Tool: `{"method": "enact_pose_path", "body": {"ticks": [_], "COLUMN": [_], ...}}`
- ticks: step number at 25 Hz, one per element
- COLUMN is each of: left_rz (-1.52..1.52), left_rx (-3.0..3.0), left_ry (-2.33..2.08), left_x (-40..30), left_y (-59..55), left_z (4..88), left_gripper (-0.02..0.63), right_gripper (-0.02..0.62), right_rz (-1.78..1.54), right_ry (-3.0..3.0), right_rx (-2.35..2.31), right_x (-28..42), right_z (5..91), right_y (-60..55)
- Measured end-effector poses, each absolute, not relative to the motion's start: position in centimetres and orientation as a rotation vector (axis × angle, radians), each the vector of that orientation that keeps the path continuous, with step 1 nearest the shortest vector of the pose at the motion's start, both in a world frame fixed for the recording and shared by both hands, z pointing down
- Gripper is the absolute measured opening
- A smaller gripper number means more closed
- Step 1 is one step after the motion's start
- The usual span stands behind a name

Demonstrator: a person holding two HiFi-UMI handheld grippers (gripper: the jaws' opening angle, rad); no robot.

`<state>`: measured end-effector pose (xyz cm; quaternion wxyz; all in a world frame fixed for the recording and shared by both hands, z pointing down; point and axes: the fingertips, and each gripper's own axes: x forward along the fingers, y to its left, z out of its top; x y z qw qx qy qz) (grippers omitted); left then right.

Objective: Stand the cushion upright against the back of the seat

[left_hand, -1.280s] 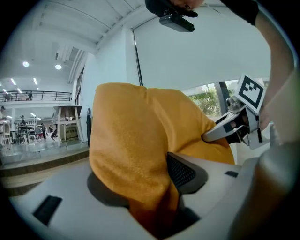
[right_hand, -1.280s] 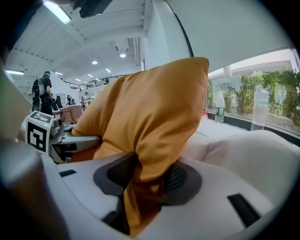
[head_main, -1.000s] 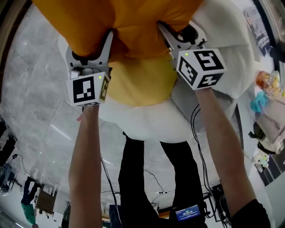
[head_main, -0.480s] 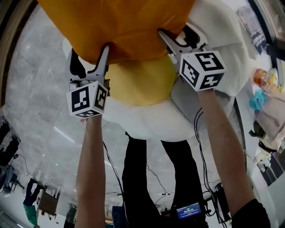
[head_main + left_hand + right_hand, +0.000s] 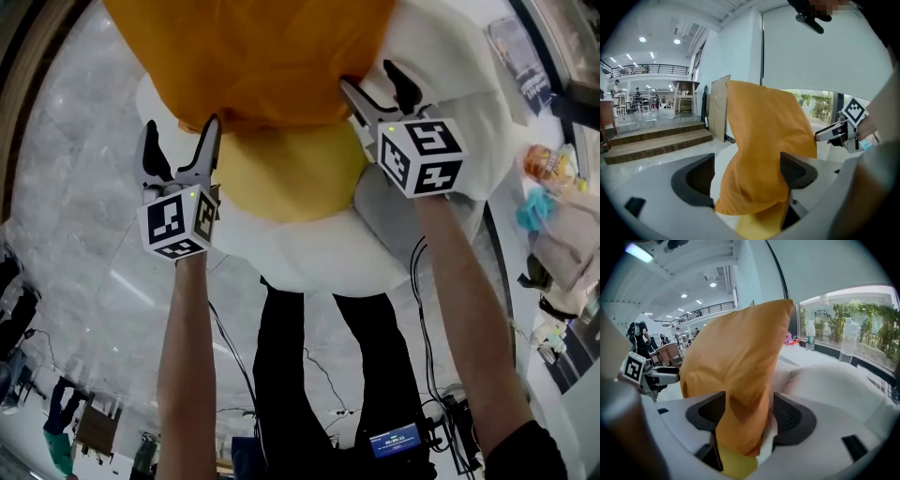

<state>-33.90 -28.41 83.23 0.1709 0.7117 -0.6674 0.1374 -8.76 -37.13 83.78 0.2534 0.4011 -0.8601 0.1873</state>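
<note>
Head view, looking steeply down: orange cushion [image 5: 253, 56] stands upright on a white seat [image 5: 309, 253], lower edge on a yellow pad [image 5: 281, 178]. L gripper [image 5: 180, 129] is at the cushion's left corner. Its jaws have just been opening and are wide apart, w/ the cushion edge just ahead, not pressed. R gripper [image 5: 369, 75] is at the right corner, jaws also just been opening, a loose fold of cushion betw them. Likely risks: w/ nothing clamping it, the cushion may slump fwd or sideways if not leaning firmly on the seat back; R jaws could snag that fold & drag it over
</note>
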Motion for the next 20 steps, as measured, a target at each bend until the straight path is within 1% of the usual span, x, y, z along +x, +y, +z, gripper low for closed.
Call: {"method": "enact_pose_path", "body": {"ticks": [6, 11, 20], "left_rz": [0.475, 0.466, 0.447], "left_rx": [2.037, 2.038, 2.108], "left_ry": [-1.869, -1.856, -1.788], "left_x": [-32.9, -31.4, -26.8], "left_y": [-26.2, -25.4, -23.9], "left_z": [82.4, 80.9, 73.8], "left_gripper": [0.433, 0.433, 0.43], "right_gripper": [0.318, 0.318, 0.316], "right_rz": [0.529, 0.54, 0.549], "right_ry": [-2.29, -2.292, -2.305], "right_rx": [1.079, 1.073, 1.031], "right_x": [-6.8, -6.8, -6.3], "right_z": [83.7, 82.0, 75.6], "right_y": [-34.8, -33.0, -29.3]}}
